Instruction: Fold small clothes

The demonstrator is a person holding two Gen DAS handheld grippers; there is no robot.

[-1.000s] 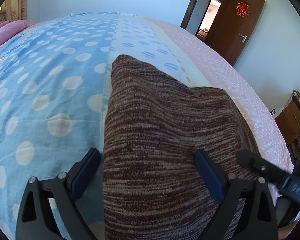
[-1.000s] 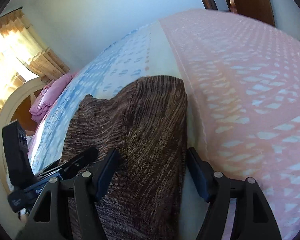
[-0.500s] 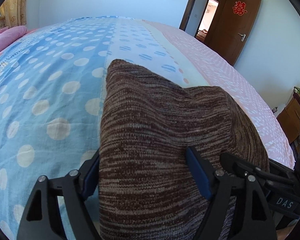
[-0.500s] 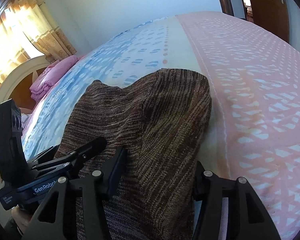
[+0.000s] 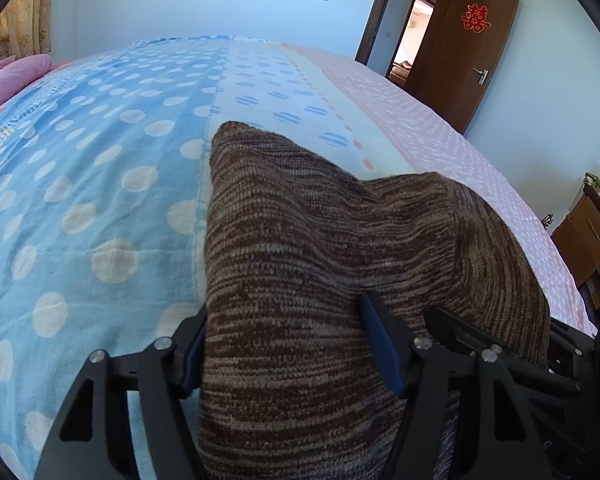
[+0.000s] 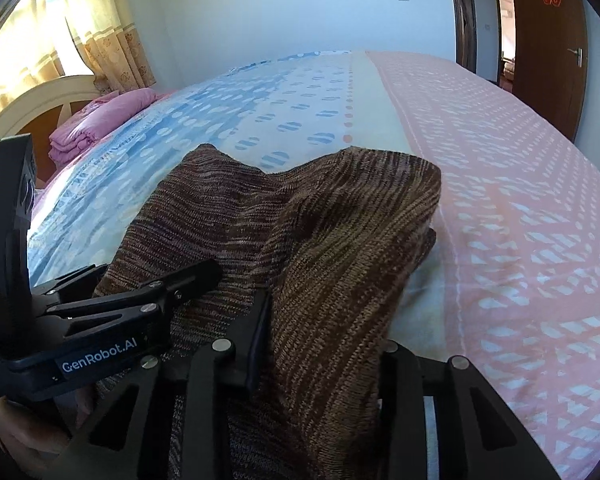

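Brown knit garment (image 5: 300,264) clamped by both tools, pink quilt (image 6: 96,120) clearest at right

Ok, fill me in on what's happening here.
A person is folding a brown knit garment on a bed, with a handheld gripper in each hand. The left gripper has the fabric between its fingers, and so does the right gripper, close beside it at the near edge. Whether either pair of jaws is fully clamped cannot be told. The far end of the garment lies on the bedspread. A pink folded blanket lies near the headboard.
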